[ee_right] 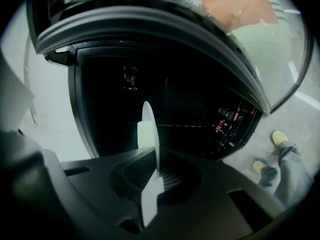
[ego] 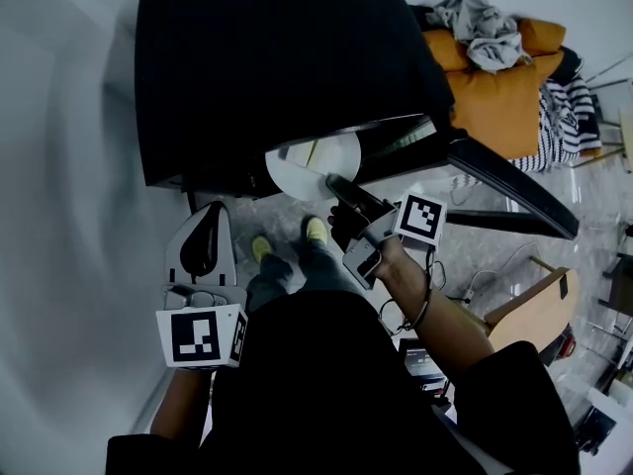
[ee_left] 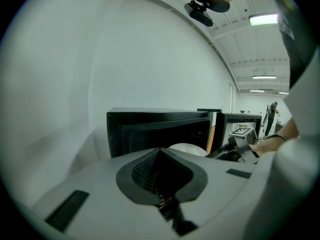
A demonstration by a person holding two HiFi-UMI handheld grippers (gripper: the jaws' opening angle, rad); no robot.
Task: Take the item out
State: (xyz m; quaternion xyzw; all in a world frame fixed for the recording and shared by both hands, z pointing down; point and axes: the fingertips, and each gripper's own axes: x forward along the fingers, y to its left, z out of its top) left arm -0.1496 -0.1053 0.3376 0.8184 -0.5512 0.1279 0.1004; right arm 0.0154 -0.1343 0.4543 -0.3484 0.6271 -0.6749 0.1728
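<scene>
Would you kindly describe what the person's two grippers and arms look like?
The left gripper is light grey with a black teardrop-shaped hollow at its jaws. The right gripper has dark jaws and a grey body. Each carries a white cube with black square markers. The person wears black sleeves, and a thin dark cable loops at the right wrist.

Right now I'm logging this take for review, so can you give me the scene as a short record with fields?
appliance: black microwave, door swung open
item: white plate, at the mouth of the cavity
right hand-held gripper: shut on the plate's rim
left hand-held gripper: shut, empty, apart from the microwave
on the plate: a small pale thing, too unclear to name
background: orange sofa with clothes on it
</scene>
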